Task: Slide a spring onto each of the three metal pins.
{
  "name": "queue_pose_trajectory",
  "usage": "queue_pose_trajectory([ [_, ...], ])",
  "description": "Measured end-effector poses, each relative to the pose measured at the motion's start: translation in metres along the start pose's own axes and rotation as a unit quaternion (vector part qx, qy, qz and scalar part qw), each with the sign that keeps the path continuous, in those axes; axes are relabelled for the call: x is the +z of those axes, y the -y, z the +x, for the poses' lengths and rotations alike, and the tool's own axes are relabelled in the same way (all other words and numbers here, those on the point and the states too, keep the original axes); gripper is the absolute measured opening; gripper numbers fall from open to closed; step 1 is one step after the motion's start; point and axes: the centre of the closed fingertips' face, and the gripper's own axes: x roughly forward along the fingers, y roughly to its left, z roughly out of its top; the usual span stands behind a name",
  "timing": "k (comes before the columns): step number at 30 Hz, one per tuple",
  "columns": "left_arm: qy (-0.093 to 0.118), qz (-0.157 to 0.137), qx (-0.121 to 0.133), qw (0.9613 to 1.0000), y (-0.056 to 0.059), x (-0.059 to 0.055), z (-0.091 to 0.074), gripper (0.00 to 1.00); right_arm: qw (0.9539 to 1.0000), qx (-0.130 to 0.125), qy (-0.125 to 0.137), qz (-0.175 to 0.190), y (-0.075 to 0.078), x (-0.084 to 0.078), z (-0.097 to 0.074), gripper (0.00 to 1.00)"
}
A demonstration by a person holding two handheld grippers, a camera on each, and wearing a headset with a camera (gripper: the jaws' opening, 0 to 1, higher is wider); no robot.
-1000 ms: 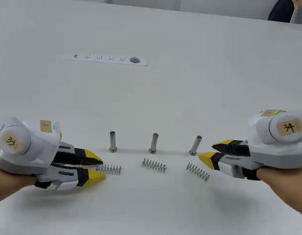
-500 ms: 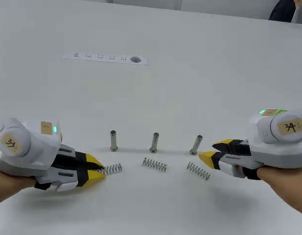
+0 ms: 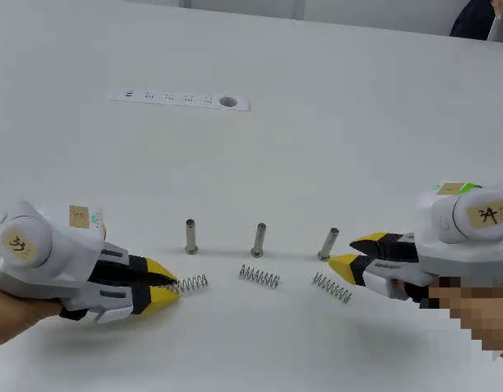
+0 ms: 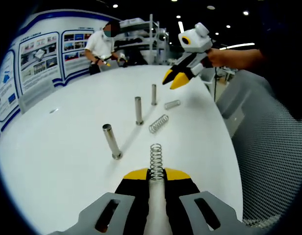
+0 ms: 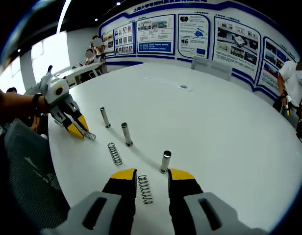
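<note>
Moved: left gripper [image 3: 171,285] now pinches left spring [image 3: 193,283]
Right gripper [image 3: 345,251]: spread, near right spring [image 3: 331,287]
Around: power strip [image 3: 178,99] beyond middle pin [image 3: 258,239]

At the right edge of the head view we read "3A", handwritten on a tan sticker [image 3: 487,214] on the right gripper [image 3: 354,253]. At lower left, the round sticker [image 3: 17,246] on the left gripper [image 3: 171,284] seems to say "33". The wall posters [image 5: 190,34] across the top of the right gripper view are too small for us to read.
</note>
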Motion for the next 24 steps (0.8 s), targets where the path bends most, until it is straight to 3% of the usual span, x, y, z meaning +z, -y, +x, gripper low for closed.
queue_pose_trajectory([
  [10,0.010,0.008,-0.007,0.9999,0.011,0.010,0.000,0.10,0.9992,0.037,0.011,-0.010,-0.021,0.010,-0.002,0.25],
  [17,0.018,0.016,-0.011,0.9996,0.016,0.018,0.000,0.10,0.9959,0.087,0.014,-0.020,-0.050,0.016,0.003,0.25],
  [24,0.025,0.027,-0.018,0.9991,0.022,0.028,0.001,0.10,0.9895,0.137,0.015,-0.045,-0.081,0.022,0.011,0.25],
])
